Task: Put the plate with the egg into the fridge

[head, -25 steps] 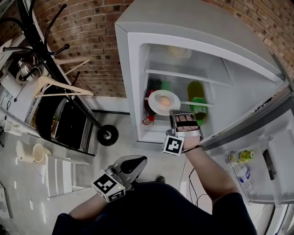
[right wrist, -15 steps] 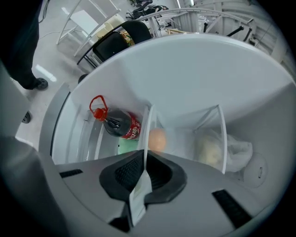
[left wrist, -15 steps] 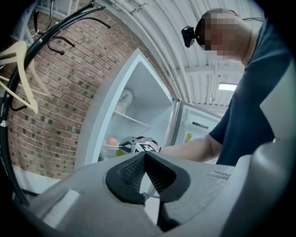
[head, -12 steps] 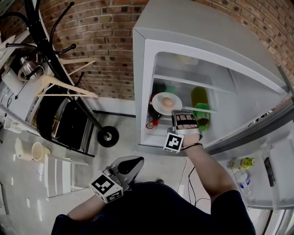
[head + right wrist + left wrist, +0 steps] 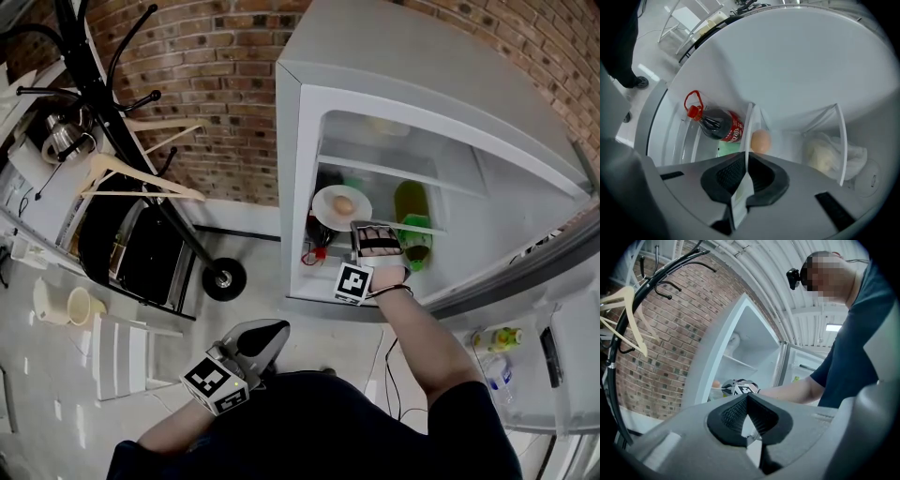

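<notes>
The white plate [image 5: 328,211] with a brown egg [image 5: 344,203] on it hangs at the mouth of the open fridge [image 5: 394,84], level with the middle shelf. My right gripper [image 5: 357,226] is shut on the plate's near rim. In the right gripper view the plate [image 5: 749,126] shows edge-on between the pads of the right gripper [image 5: 745,165], with the egg [image 5: 761,141] just past them. My left gripper [image 5: 277,327] hangs low by the person's body, shut and empty; its pads meet in the left gripper view [image 5: 747,401].
Inside the fridge lie a dark bottle with a red label [image 5: 719,126], a white bag [image 5: 829,157] and green bottles [image 5: 411,217]. The open door [image 5: 525,309] at the right holds small bottles. A black coat rack [image 5: 122,122] with a wooden hanger [image 5: 141,183] stands to the left.
My right gripper has carried the plate and egg a little farther in towards the fridge shelf. The left gripper has stayed low and shut.
</notes>
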Demonstrator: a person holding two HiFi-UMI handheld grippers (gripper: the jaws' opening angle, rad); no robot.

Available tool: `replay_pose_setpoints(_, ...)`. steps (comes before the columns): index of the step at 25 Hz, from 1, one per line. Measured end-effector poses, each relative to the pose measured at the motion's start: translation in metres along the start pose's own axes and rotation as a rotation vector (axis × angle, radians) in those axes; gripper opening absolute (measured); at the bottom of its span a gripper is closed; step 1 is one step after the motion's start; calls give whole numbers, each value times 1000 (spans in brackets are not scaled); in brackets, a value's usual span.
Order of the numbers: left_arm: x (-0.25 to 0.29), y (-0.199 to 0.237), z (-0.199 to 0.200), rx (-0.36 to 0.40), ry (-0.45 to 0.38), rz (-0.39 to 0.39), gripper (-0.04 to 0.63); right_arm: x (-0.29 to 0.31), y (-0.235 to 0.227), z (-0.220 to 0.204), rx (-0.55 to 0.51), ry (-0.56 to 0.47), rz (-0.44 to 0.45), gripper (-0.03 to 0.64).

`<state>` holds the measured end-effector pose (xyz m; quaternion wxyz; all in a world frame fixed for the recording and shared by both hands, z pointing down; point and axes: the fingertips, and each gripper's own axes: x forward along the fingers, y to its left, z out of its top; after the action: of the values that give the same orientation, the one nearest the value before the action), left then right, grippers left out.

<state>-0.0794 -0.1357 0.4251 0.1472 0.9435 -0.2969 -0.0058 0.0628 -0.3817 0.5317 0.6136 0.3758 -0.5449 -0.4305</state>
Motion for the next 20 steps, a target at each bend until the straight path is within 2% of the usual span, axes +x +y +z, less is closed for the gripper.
replay_pose_setpoints(10, 3, 0, -1, -4, 4, 19, 0, 18, 9, 7, -2, -20, 118, 38)
replay_pose_setpoints(20, 6, -4, 1, -1, -3, 18, 0, 25, 11, 4, -35, -11, 158, 48)
